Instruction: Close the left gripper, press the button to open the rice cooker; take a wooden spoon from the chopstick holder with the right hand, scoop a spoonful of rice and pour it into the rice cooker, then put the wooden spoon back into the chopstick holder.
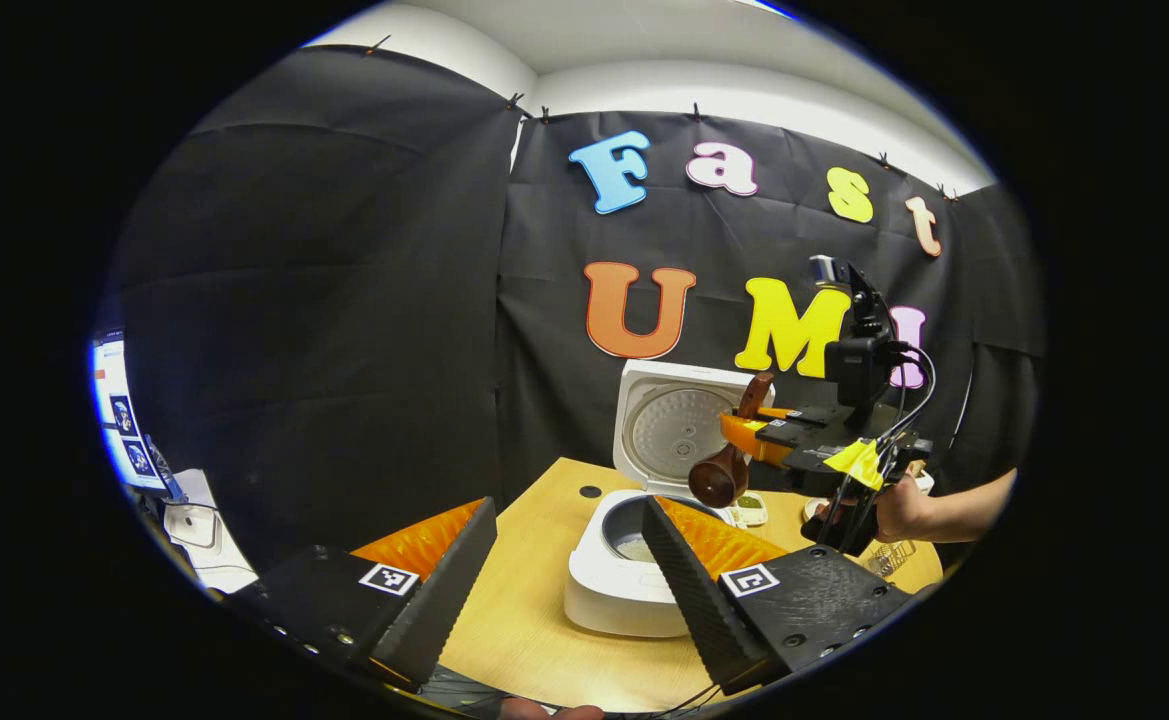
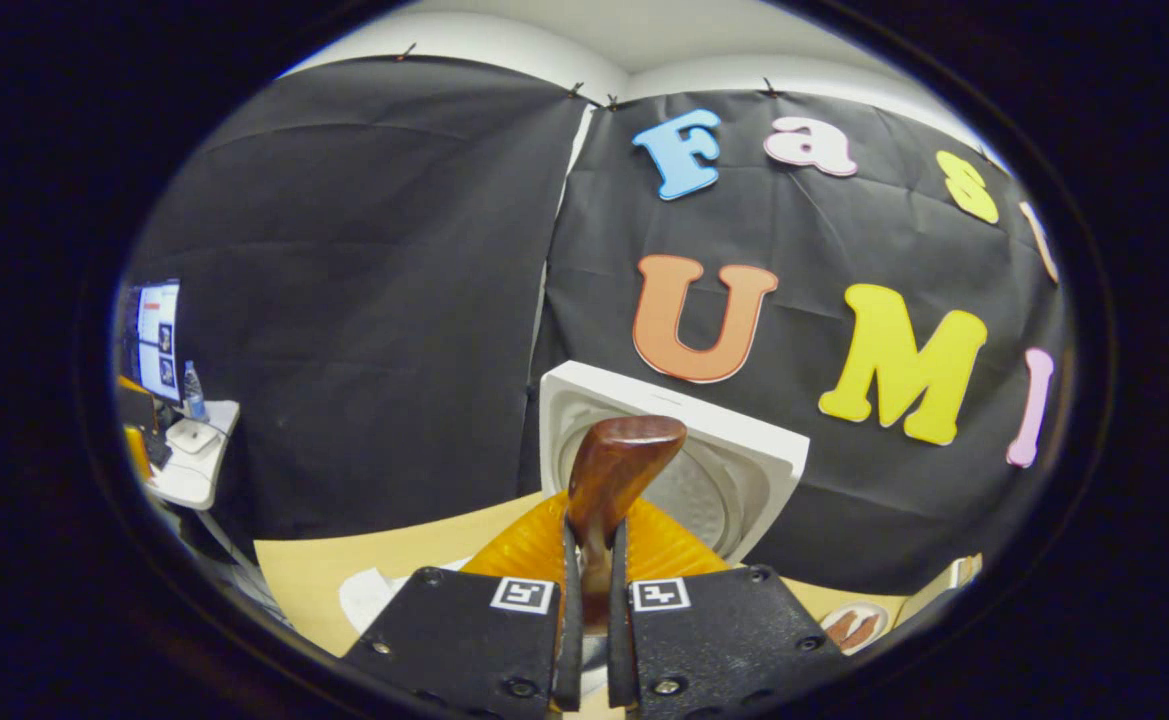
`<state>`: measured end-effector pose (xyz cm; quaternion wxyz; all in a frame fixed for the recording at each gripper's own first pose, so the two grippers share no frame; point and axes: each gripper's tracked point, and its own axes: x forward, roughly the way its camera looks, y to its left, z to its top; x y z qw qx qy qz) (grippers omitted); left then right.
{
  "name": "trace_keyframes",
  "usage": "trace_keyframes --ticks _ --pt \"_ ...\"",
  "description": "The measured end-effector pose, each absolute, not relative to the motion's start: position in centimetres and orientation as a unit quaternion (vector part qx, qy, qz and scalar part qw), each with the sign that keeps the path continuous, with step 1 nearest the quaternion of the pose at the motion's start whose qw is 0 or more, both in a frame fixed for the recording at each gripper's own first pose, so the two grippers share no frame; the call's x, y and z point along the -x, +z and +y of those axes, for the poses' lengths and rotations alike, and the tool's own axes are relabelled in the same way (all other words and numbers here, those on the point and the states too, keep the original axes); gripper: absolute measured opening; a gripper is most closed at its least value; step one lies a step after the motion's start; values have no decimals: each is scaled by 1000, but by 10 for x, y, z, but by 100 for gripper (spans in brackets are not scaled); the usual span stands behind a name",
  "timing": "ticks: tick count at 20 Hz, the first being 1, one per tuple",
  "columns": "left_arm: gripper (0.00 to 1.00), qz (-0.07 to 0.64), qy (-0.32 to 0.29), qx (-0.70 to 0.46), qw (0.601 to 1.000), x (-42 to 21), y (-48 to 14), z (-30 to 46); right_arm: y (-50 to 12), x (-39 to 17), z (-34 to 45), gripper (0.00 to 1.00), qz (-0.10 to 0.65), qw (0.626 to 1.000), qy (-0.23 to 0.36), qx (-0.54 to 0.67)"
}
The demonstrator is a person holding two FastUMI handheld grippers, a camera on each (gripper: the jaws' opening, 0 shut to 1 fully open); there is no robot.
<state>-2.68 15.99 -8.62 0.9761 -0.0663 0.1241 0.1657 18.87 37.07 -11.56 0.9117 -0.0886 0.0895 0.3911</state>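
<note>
The white rice cooker (image 1: 612,585) stands on the wooden table (image 1: 534,600) with its lid (image 1: 674,420) raised upright; some rice lies in the pot. My left gripper (image 1: 566,590) hovers in front of it, open, with nothing between its fingers. Above the pot, my right gripper (image 1: 759,435), held by a hand (image 1: 904,510), is shut on the wooden spoon (image 1: 727,462), whose bowl hangs down and tilts toward the pot. In the right gripper view both fingers of the right gripper (image 2: 589,600) press the spoon's handle (image 2: 616,475), with the cooker lid (image 2: 734,470) behind it.
A small dish (image 1: 750,508) sits just right of the cooker, and a see-through holder (image 1: 889,556) stands near the table's right edge. A monitor (image 2: 156,340) and a white side table (image 2: 194,460) are off to the left. Another dish (image 2: 849,625) lies at lower right.
</note>
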Motion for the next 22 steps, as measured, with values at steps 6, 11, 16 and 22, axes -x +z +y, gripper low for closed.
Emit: trace_keyframes --ticks 6,11,16,22 --pt "94 122 138 58 981 18 -81 139 -91 -193 333 16 143 919 367 -27" --pt "94 117 95 62 987 1 -75 106 -63 -199 260 15 172 923 321 -124" --pt "94 113 51 54 991 -16 -72 72 -59 -209 141 15 180 941 236 -161" --pt "94 112 14 54 992 -44 -67 35 -78 -216 -32 15 178 966 89 -164"
